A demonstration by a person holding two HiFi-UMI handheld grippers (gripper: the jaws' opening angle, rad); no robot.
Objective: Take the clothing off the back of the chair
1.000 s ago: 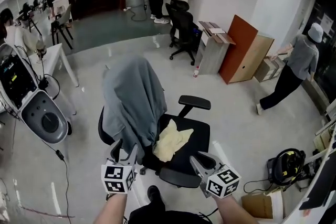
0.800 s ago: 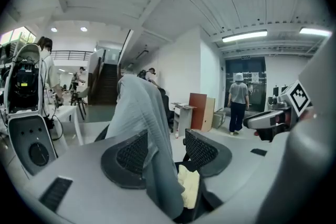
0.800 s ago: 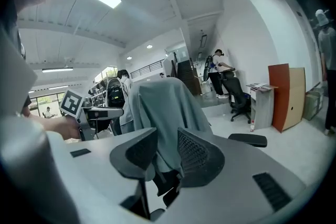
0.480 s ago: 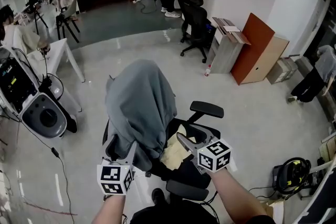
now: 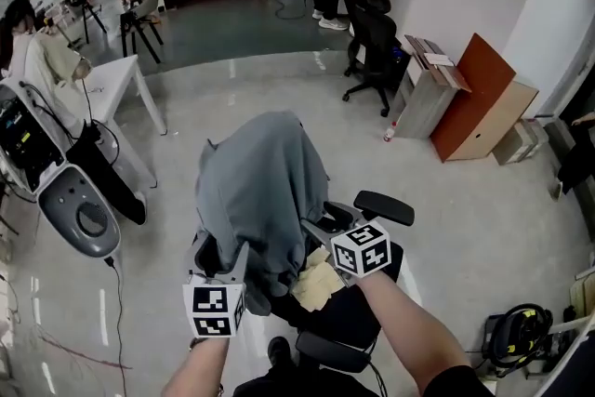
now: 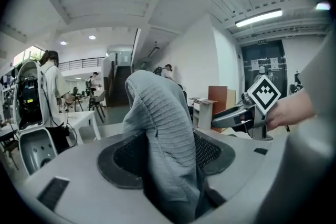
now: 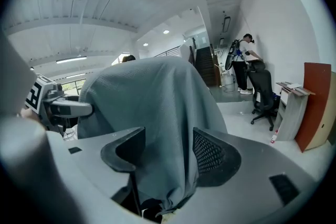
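- Floor cable (image 5: 118,311) at lower left, running from the white machine (image 5: 79,205): snag risk if the person steps back that way during the pull.
- Left hand-held gripper (image 5: 223,256), lower centre-left: jaws are opening, nearly at full spread. The left gripper view shows a ribbed grey fold between them, but nothing is clamped.
  - Risk: closing this shallow catches only the outer layer or the hem, which slips out on the lift.
- Clothing (image 5: 260,191), centre frame: grey garment draped over the top of the chair back, hanging down both sides and hiding the back completely.
  - Risk: pulling toward the camera instead of up hooks the fabric on the top edge of the back, so it stretches or jams.
- Right hand-held gripper (image 5: 316,232), just right of centre: jaws also opening wide. Garment fabric sits between them, with a gap on one side and no grip.
  - Risk: closing too deep pinches the chair frame behind the cloth.
- Chair (image 5: 384,207), right of the garment: looks like an office chair, so uneven pull from the two sides may spin or roll it.
- Yellow cloth (image 5: 314,284) on the seat, touching the garment's lower edge: may get dragged off along with it.
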